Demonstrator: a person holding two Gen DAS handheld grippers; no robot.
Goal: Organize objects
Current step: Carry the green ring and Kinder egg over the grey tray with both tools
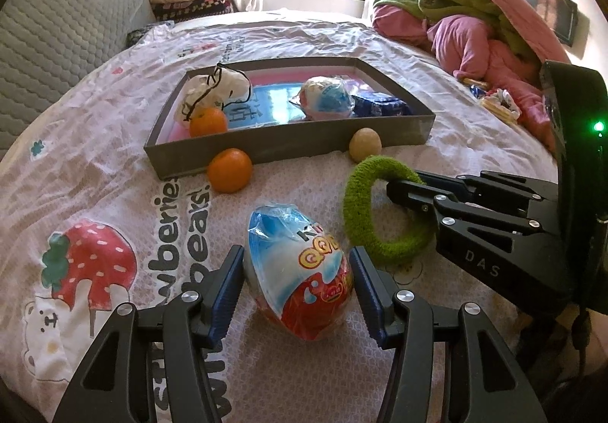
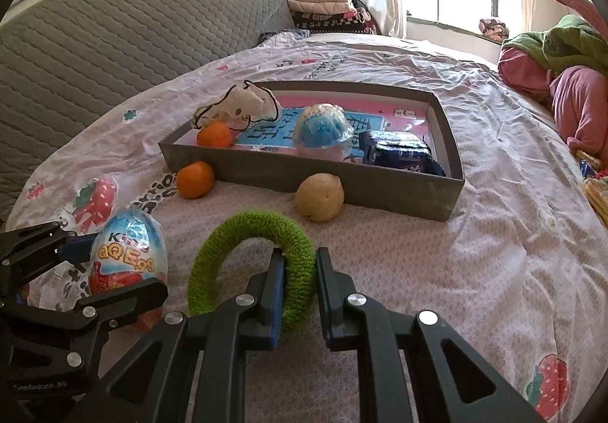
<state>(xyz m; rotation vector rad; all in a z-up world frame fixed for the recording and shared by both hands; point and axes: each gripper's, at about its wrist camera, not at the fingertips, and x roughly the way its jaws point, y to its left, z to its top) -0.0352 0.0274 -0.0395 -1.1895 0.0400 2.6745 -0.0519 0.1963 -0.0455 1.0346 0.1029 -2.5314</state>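
On the bedsheet (image 1: 114, 142), near edge, two lots in hand.

Lot 1: foil-wrapped egg (image 1: 300, 271), lying on the sheet between the pads of the left gripper (image 1: 298, 294). Jaws half-spread and set against its flanks; grip judged closed on the egg, contact on the widest part. Likely light and hollow, with a slippery, crinkling wrapper and a shell that may crack under hard pressure; best held at the belly, gently.

Lot 2: green knitted ring (image 2: 250, 263), standing on edge, one side of the band pinched in the right gripper (image 2: 300, 294), jaws clenched tight on it. Soft, light, compressible, non-slip; any point on the band serves.

Container: shallow grey box (image 2: 380, 187), open-topped, lying beyond both lots. Contents: white cloth pouch with black cord (image 2: 243, 108) at the left corner; one orange (image 2: 214, 134) beside it; a second wrapped egg (image 2: 323, 128) mid-box; blue packet (image 2: 399, 153) at the right. Printed pink and blue lining visible.

Loose outside, just beside the front wall: second orange (image 2: 194, 179); walnut-like nut (image 2: 320, 197), tan.
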